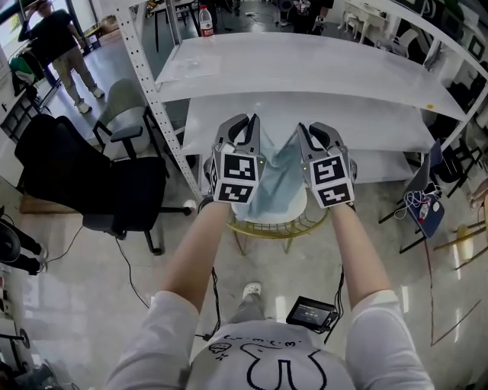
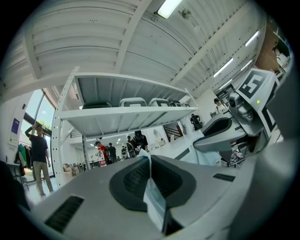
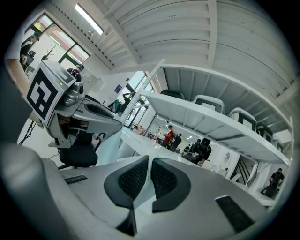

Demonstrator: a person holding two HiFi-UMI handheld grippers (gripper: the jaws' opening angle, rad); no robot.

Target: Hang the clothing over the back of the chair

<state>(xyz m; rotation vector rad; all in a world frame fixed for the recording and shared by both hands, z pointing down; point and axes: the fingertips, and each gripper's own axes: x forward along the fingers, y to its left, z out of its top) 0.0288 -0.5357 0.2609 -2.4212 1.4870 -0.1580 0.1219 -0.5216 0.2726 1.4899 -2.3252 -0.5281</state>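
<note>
Left tongs and right tongs were each clenched on a thin fold of the cloth's upper edge. The cloth was held spread between them in the air over the chair, its lower part hanging toward the seat. It was judged that both held points were best kept level and taut. The edge was to be carried beyond the chair back and released only once the cloth straddled it.

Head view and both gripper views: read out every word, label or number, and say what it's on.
Nothing legible.
shirt: scribbled print, too blurred.
bottle: red label, too small.
floor device: screen too small.
blue wall poster: too small.
</note>
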